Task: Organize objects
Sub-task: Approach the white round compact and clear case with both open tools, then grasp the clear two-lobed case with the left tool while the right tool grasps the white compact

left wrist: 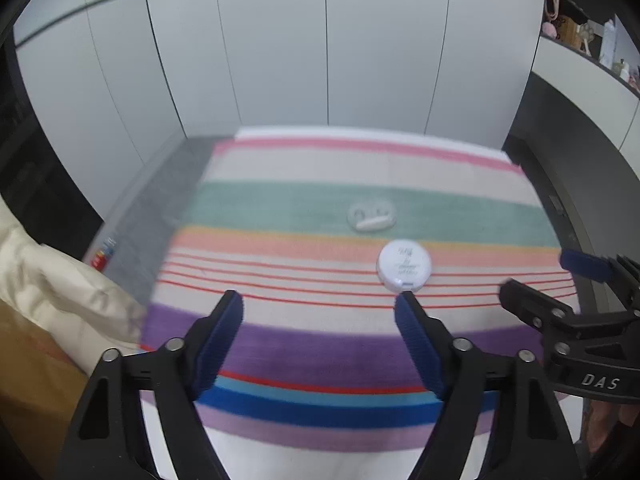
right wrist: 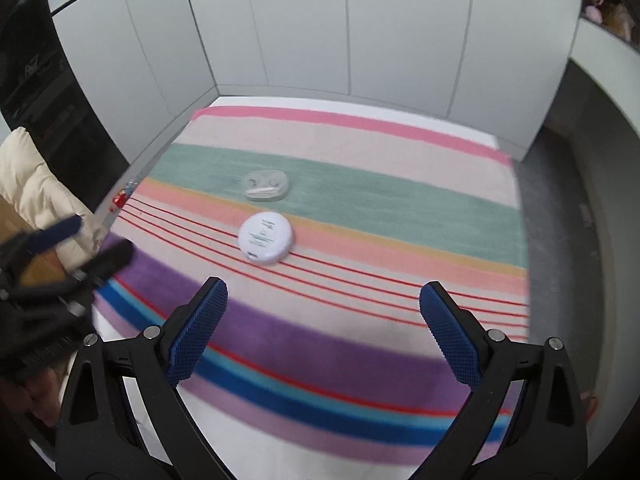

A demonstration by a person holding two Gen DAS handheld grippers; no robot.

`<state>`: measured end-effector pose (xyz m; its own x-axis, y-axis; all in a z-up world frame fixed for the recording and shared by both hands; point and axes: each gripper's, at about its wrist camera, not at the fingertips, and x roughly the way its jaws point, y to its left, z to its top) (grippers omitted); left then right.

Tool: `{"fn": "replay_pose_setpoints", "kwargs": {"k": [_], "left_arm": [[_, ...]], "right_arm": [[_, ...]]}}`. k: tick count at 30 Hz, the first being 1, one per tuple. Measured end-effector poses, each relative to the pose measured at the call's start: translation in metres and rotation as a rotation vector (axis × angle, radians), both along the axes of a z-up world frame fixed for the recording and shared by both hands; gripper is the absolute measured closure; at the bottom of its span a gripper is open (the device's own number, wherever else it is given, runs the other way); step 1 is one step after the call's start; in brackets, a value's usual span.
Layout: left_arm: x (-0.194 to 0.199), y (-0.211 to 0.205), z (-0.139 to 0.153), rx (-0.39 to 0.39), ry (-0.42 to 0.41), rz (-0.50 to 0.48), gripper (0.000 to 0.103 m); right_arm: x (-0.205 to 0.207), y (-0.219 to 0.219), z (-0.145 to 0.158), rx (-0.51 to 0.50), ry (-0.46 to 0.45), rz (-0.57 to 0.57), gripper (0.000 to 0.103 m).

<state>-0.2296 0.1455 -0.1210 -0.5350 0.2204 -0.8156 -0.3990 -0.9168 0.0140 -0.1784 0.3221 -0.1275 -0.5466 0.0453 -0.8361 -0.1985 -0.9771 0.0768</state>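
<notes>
A round white tin (left wrist: 404, 265) (right wrist: 265, 237) with printed lettering lies on a striped cloth (left wrist: 304, 344) (right wrist: 360, 344). Just beyond it sits a clear oval case (left wrist: 372, 215) (right wrist: 266, 186) with a white piece inside. My left gripper (left wrist: 320, 304) is open above the cloth, its right fingertip just short of the tin and nothing between the blue pads. My right gripper (right wrist: 323, 290) is open too, wider, with the tin a little ahead and to the left of its gap. Each gripper shows at the edge of the other's view: the right (left wrist: 560, 280), the left (right wrist: 80, 240).
The cloth covers a table set against white cabinet doors (left wrist: 280, 40) (right wrist: 320, 20). A cream padded garment (left wrist: 60, 292) (right wrist: 36, 188) lies at the left. Small coloured items (left wrist: 103, 254) (right wrist: 122, 196) sit by the table's left edge. Shelves with knick-knacks (left wrist: 592, 32) stand at the upper right.
</notes>
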Motion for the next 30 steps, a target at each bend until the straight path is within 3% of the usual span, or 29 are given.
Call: {"fn": "replay_pose_setpoints", "kwargs": {"k": [2,4,9,14,16,24,30], "left_arm": [[-0.010,-0.001,-0.016,-0.003,-0.020,0.013,0.029],[-0.018,-0.003,-0.028,-0.005,-0.040,0.025,0.040],[-0.043,-0.006,-0.058,-0.018,-0.074,0.065,0.050],[-0.064,-0.002,-0.073,0.015,-0.086,0.070,0.052],[-0.069,0.004,-0.075,0.030,-0.085,0.062,0.050],[-0.089,0.057,-0.091,0.030,-0.076,0.014,0.022],[-0.100,0.091,-0.094,0.024,-0.049,-0.039,0.017]], "right_arm": [[-0.016,-0.007,-0.018,-0.001,-0.014,0.024,0.006],[-0.029,-0.014,-0.034,0.006,-0.031,0.044,0.010],[-0.062,-0.028,-0.069,0.023,-0.043,0.068,0.011],[-0.083,-0.039,-0.089,0.089,-0.037,0.106,0.028],[-0.086,-0.035,-0.088,0.087,-0.015,0.110,0.043],[-0.090,0.024,-0.092,0.096,0.013,-0.031,0.043],[-0.094,0.062,-0.092,0.095,0.012,-0.096,0.043]]}}
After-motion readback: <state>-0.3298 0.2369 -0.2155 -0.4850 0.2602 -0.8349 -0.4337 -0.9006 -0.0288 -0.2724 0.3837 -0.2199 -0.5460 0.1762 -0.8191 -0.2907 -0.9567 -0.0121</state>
